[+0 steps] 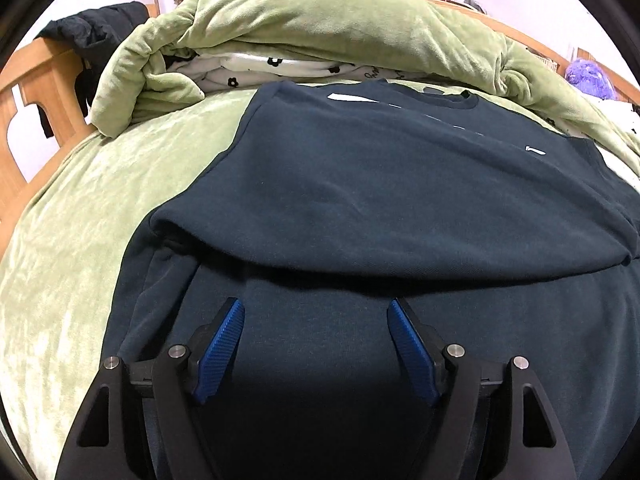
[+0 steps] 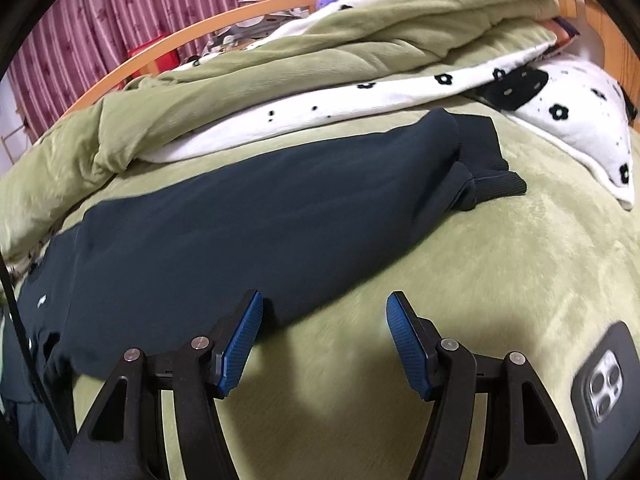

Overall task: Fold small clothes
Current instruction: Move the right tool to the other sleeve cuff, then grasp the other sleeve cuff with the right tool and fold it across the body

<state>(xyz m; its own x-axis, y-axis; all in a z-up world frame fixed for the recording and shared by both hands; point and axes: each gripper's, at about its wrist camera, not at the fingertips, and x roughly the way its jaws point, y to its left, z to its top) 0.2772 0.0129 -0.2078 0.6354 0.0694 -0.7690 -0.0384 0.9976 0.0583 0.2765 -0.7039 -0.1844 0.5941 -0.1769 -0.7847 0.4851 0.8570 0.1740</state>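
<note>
Your dark teal sweatshirt (image 1: 400,184) lies spread on the green bed cover (image 1: 92,240), its neckline toward the heaped bedding at the far side. In the left wrist view a fold of it lies across the body, its rounded edge running just ahead of your left gripper (image 1: 316,308). White printed marks show near the collar. In the right wrist view the sleeves are laid out along the bed, and the 2 ribbed cuffs (image 2: 492,168) rest one beside the other on the cover.

Your left gripper points down over the lower part of the sweatshirt with its 2 blue fingers (image 1: 224,348) spread apart; only flat fabric shows between them and nothing is pinched. Your right gripper (image 2: 324,300) hangs at the near edge of the sleeve, fingers spread as well: the left one (image 2: 240,344) is at the cloth's edge, the other over bare cover, nothing held.

Beyond the garment a green quilt (image 1: 320,28) is bunched up over white bedding with black flowers (image 2: 400,92). A phone (image 2: 604,380) lies camera side up on the cover, to the right of your right gripper. A wooden bed frame (image 1: 36,92) and pink striped curtains (image 2: 100,32) stand behind.
</note>
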